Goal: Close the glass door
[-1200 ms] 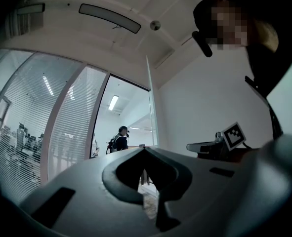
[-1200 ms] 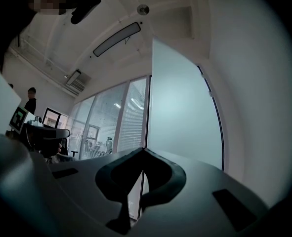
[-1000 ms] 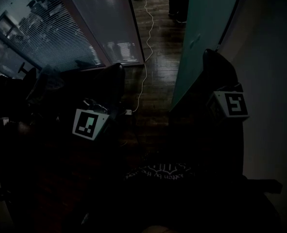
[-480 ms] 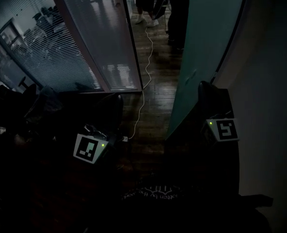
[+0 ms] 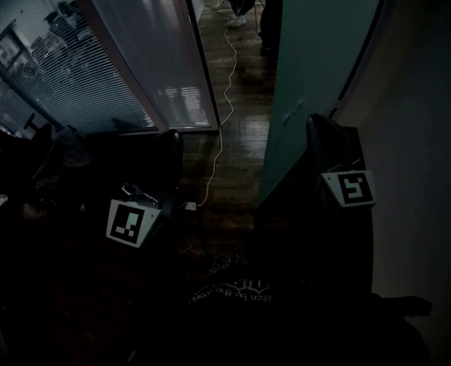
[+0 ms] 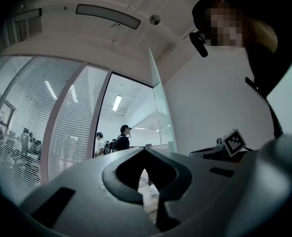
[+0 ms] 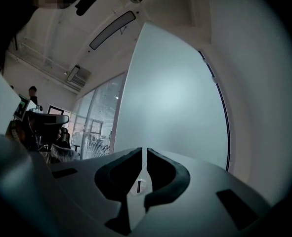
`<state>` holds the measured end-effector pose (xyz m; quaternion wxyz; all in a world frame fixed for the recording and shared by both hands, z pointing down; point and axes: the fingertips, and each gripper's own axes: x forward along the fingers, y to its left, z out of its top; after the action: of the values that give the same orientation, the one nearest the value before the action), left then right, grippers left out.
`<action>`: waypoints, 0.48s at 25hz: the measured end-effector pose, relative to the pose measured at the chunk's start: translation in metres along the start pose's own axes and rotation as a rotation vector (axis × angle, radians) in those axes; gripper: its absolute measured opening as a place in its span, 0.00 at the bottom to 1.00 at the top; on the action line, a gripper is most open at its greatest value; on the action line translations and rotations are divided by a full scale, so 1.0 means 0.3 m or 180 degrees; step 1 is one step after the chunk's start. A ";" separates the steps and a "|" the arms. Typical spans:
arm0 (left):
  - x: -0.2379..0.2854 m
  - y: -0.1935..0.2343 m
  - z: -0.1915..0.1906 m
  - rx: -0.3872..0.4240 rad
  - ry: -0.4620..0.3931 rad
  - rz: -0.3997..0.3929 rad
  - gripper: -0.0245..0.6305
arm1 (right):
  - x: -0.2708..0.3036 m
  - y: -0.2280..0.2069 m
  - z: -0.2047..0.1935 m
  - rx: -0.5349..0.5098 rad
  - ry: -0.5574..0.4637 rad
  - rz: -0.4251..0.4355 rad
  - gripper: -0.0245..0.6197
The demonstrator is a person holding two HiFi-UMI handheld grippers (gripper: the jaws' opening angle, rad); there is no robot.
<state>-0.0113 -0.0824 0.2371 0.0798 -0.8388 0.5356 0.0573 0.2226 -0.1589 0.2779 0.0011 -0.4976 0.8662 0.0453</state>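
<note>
1. frosted glass, pale teal: the glass door [image 5: 320, 44] stands open, angled away from the doorway. in head view its near bottom corner hangs over the dark wood floor [image 5: 240, 128] at mid-frame.
2. right gripper [image 7: 144, 149] is on the door's right side, between the pane and the pale wall [image 5: 427, 128]. its marker cube [image 5: 349, 187] sits just beside the door's lower edge. too dark to tell whether it touches the glass.
3. right gripper view: the pane fills the space straight ahead of the jaws. the jaws are parted by a thin slit only and have just been easing apart. nothing is between them.
4. left gripper [image 6: 145, 149] is well apart from the door, across the gap of the doorway. its marker cube [image 5: 130, 221] is low left in head view. the jaw tips meet, clenched on nothing.
5. white cable [image 5: 225, 82] snakes along the floor and out through the doorway.
6. glass partition with blinds [image 5: 126, 59] stands left of the doorway, with a dark chair [image 5: 137, 151] in front of it.
7. left gripper view: two people [image 6: 121, 138] stand beyond the doorway, in a lit room.
</note>
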 end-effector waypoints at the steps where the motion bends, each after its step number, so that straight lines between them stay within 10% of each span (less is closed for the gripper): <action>1: 0.001 0.001 -0.002 0.0002 0.0006 0.0001 0.04 | 0.003 -0.003 -0.008 0.0010 0.0022 0.0009 0.06; 12: 0.126 0.065 -0.054 -0.0030 0.0032 -0.0084 0.04 | 0.123 -0.046 -0.208 0.0088 0.0492 0.0146 0.17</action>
<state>-0.0129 -0.1273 0.2446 0.0740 -0.8464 0.5246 0.0545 0.2185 -0.2026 0.3371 -0.0600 -0.4796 0.8754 -0.0052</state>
